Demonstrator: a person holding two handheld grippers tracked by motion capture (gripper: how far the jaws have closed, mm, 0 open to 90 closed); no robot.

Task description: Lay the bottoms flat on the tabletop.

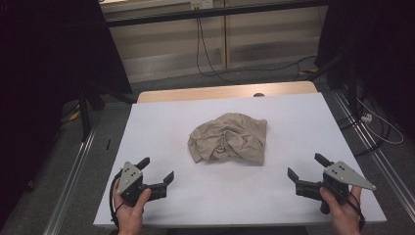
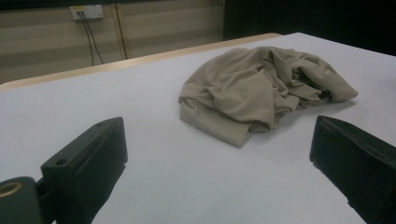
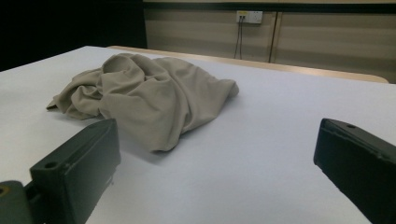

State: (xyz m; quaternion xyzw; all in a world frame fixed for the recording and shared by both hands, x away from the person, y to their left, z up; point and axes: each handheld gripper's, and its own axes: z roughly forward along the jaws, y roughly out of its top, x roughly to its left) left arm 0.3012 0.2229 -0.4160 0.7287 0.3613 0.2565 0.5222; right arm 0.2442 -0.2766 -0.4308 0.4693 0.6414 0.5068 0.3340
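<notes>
From above we see both hands low on the worktop [image 1: 161, 122]; left gripper [image 1: 155, 170] and right gripper [image 1: 306, 167] wide, empty, facing the crumpled cloth [image 1: 229, 138].

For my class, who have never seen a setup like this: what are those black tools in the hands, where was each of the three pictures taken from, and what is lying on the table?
A person holds a hand-held black two-jaw claw in each hand: the left claw and the right claw. The high view looks down from above the person's side. The other two pictures come from small cameras riding on each claw, looking along its own jaws. On the white table lies one crumpled beige cloth, seen from the left claw and from the right claw. Both claws stand open and hold nothing; the cloth lies apart from both.
</notes>
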